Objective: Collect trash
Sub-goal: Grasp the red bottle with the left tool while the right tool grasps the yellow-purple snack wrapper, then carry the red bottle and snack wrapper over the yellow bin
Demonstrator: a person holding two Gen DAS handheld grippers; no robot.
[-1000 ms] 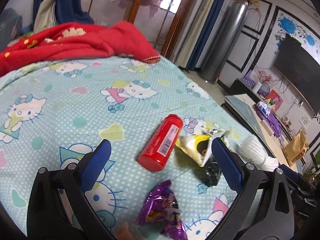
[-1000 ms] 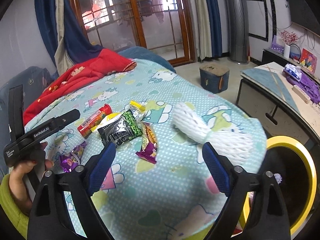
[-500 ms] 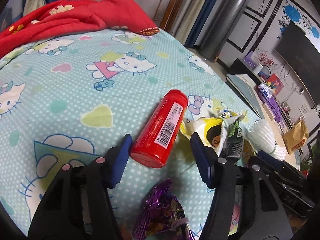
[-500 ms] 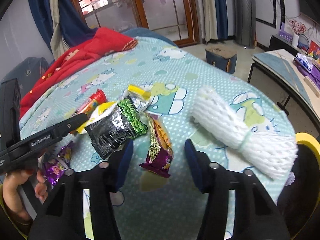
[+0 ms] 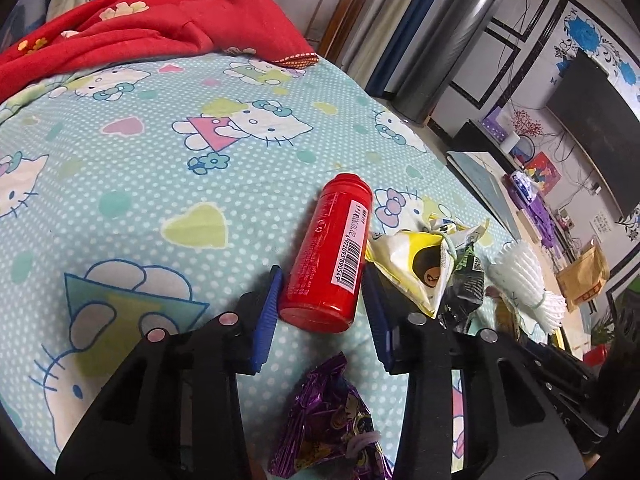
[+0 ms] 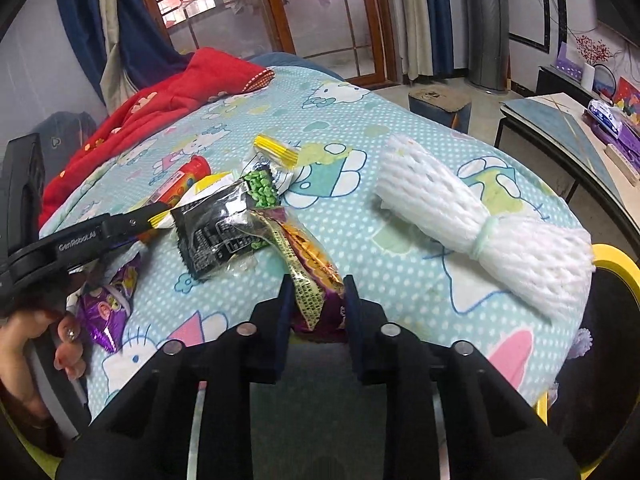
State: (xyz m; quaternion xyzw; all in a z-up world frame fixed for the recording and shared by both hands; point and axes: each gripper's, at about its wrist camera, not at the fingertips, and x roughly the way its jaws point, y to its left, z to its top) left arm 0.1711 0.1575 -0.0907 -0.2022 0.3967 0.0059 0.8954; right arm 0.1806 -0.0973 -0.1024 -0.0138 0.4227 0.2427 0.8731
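Closing left gripper (image 5: pixel 322 304) fingers flank the red bottle (image 5: pixel 330 256) mid-frame, contact unclear; right gripper (image 6: pixel 314 304) fingers pinch a purple wrapper (image 6: pixel 320 312), its end hidden, on the cartoon-print bed (image 5: pixel 160 152)

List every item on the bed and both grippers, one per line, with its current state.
left gripper: jaws just closing, pads at the red bottle's sides
red bottle: lying on its side, capped
right gripper: jaws just closing around the purple-and-yellow wrapper
purple-and-yellow wrapper: flat, near end between the pads
black-and-green packet: crumpled, opened
white foam netting: bundled, tied
purple wrapper: crumpled
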